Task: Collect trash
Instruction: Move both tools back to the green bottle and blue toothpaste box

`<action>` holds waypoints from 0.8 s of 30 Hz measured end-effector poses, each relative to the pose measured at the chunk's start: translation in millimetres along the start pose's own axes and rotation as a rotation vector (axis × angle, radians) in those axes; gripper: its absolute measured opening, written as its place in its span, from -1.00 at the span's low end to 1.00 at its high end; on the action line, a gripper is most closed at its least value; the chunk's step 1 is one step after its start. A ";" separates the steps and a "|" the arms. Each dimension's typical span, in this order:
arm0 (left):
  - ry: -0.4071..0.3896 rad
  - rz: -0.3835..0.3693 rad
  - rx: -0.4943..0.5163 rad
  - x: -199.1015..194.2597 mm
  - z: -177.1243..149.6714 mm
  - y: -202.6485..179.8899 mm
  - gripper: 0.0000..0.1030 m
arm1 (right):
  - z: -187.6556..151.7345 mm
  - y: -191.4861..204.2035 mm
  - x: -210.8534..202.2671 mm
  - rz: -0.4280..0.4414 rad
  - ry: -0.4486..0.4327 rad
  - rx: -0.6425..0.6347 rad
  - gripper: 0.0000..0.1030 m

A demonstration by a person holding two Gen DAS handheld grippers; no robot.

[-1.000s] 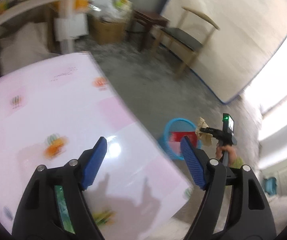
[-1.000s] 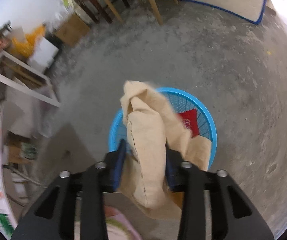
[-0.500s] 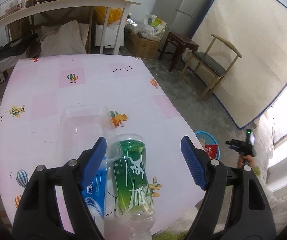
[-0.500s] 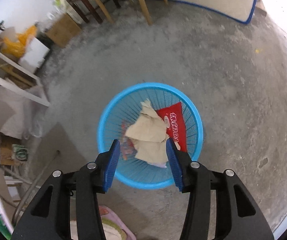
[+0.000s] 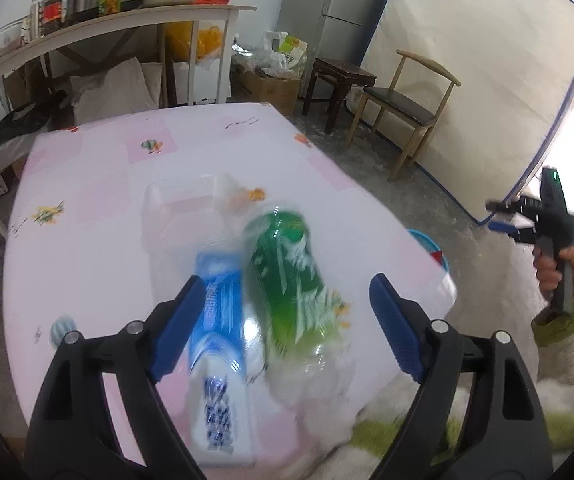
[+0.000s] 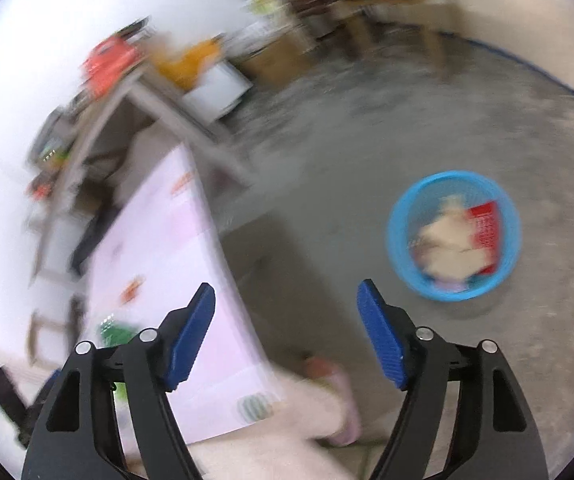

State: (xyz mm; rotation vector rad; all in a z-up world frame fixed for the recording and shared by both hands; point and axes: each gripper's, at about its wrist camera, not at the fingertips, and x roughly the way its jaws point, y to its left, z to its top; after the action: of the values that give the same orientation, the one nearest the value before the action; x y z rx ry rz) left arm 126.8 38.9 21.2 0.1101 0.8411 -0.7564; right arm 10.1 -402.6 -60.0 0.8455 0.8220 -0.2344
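My left gripper is open above the pink table. Between its fingers lie a green plastic bottle and a blue and white tissue pack, with a clear plastic container just beyond them. My right gripper is open and empty, over the floor beside the table edge; it also shows in the left wrist view. The blue trash basket on the floor holds a beige cloth and a red wrapper.
A wooden chair, a dark stool and a cardboard box of bags stand beyond the table. A cluttered shelf runs along the back wall. My slippered foot is on the concrete floor.
The right gripper opened and dropped the beige cloth into the basket, then swung left toward the table. The left gripper swung over the table and closed in on the bottle and tissue pack.
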 end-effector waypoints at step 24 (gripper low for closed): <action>0.068 -0.015 -0.227 -11.4 -99.9 70.9 0.61 | -113.5 213.6 176.2 0.079 0.453 -0.248 0.51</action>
State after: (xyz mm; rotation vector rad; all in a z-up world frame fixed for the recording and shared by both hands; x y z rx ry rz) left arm 104.3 134.9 -52.3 -0.0734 0.9875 -0.6697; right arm 171.5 -155.5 -109.6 0.7022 1.2097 0.1356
